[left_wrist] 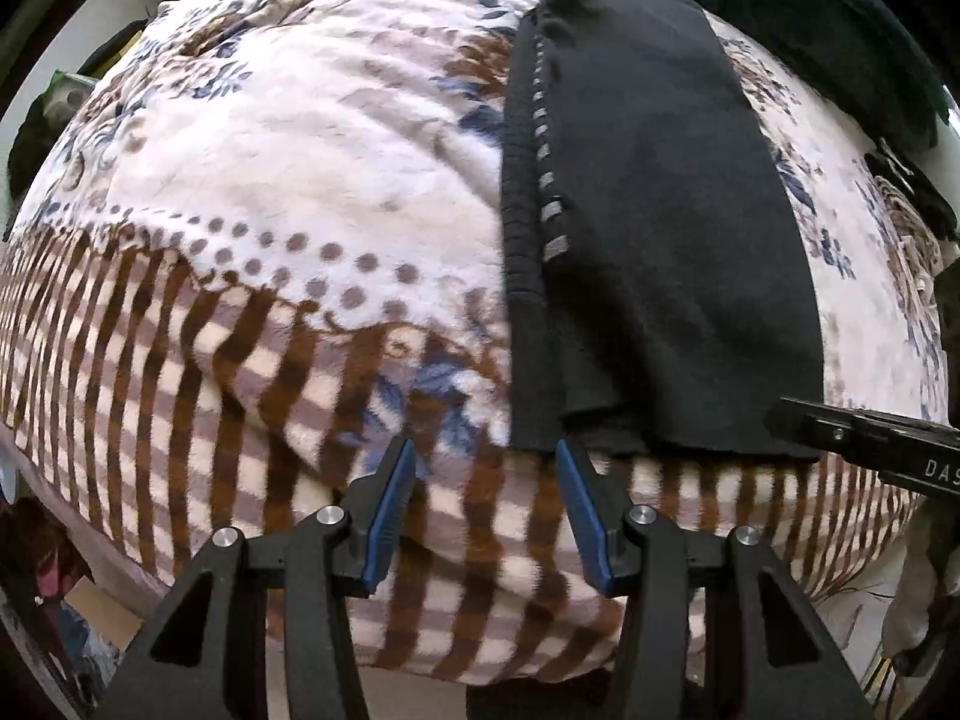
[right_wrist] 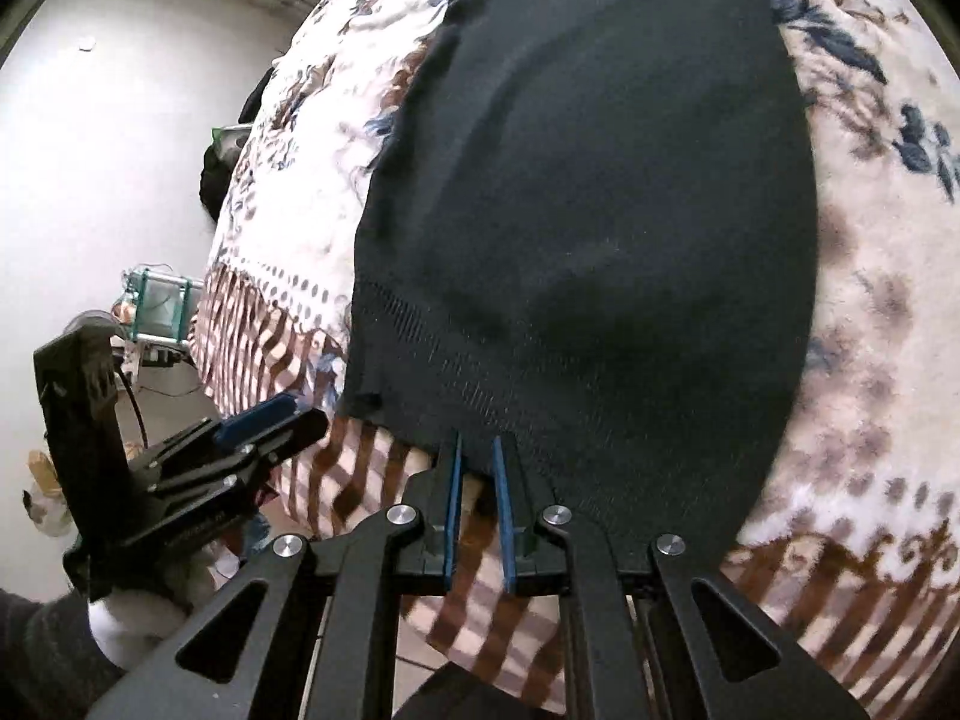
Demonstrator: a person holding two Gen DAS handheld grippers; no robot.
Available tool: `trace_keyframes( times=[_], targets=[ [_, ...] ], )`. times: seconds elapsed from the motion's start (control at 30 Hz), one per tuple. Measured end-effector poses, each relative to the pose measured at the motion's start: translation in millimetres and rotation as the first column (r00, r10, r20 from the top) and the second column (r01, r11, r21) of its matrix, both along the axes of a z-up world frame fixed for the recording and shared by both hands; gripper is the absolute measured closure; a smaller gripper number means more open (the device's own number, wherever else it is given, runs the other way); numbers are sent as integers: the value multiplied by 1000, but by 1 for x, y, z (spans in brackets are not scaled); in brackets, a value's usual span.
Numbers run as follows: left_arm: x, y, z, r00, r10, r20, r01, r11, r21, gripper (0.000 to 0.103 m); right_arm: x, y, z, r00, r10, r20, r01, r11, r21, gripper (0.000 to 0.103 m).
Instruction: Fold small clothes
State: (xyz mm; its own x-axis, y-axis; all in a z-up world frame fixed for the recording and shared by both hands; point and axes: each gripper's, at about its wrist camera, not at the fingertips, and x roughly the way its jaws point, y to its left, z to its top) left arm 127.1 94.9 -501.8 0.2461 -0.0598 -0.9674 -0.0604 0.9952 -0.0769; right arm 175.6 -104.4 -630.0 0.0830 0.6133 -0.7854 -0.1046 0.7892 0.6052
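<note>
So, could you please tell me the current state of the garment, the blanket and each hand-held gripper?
Black knit garment: folded lengthwise into a long strip, lying flat on the blanket, near hem at the striped border.
Floral fleece blanket: spread out, slightly rumpled.
Left hand-held gripper: open, empty, just short of the garment's near-left corner.
Right hand-held gripper: narrowly open, fingertips at the garment's near hem, not clamped.

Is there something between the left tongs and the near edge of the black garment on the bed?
Nothing visible is in the way. The left tongs are open just before the near hem of the black garment, with only the patterned blanket under them. The right tongs are already at the same hem.
</note>
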Motion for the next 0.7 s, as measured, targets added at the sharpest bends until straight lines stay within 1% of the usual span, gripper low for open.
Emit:
trace_keyframes(
  times=[0.1,0.17,0.2,0.27,0.3,0.33,0.37,0.4,0.43,0.47,0.5,0.57,0.6,0.63,0.7],
  targets=[
    [0,3,0,1000,7,-2,-7,1000,5,57,1,2,-2,1000,-1,9,1,1000,-18,91],
    [0,5,1,1000,19,0,-19,1000,2,57,1,10,1,998,41,38,-40,999,-30,91],
    [-1,6,1,1000,25,0,-25,1000,1,57,2,17,5,995,74,71,-70,996,-56,91],
    [-2,9,0,999,45,-1,-45,999,4,57,-4,39,15,965,210,159,-186,970,-157,91],
    [-3,11,-1,998,55,-3,-55,998,-1,57,-11,54,21,924,313,221,-246,927,-282,91],
    [-4,13,-2,998,64,-7,-64,998,-2,57,-22,71,25,857,432,282,-297,860,-416,86],
    [-5,15,-3,997,77,-11,-77,997,-2,57,-32,84,24,795,521,310,-324,797,-509,80],
    [-6,17,-3,996,91,-14,-91,996,-7,57,-44,97,22,718,614,327,-347,723,-598,80],
    [-7,20,-4,994,104,-16,-104,994,-13,57,-55,107,19,648,685,333,-354,658,-664,80],
    [-8,21,-4,993,114,-19,-114,993,-14,57,-63,115,15,597,731,330,-354,609,-710,80],
    [-9,23,-5,992,121,-20,-121,993,-12,57,-69,120,11,558,764,324,-372,579,-726,80],
    [-11,26,-5,991,135,-20,-135,991,-8,57,-77,127,7,510,799,319,-371,539,-756,80],
    [-12,27,-6,990,140,-22,-140,990,-8,57,-79,129,4,494,810,315,-374,525,-764,80],
    [-13,28,-6,989,145,-22,-145,989,-7,57,-80,130,2,487,815,314,-364,516,-775,80],
    [-14,29,-7,989,149,-24,-149,989,-3,57,-80,134,-2,481,823,302,-377,505,-776,80]
  ],
)
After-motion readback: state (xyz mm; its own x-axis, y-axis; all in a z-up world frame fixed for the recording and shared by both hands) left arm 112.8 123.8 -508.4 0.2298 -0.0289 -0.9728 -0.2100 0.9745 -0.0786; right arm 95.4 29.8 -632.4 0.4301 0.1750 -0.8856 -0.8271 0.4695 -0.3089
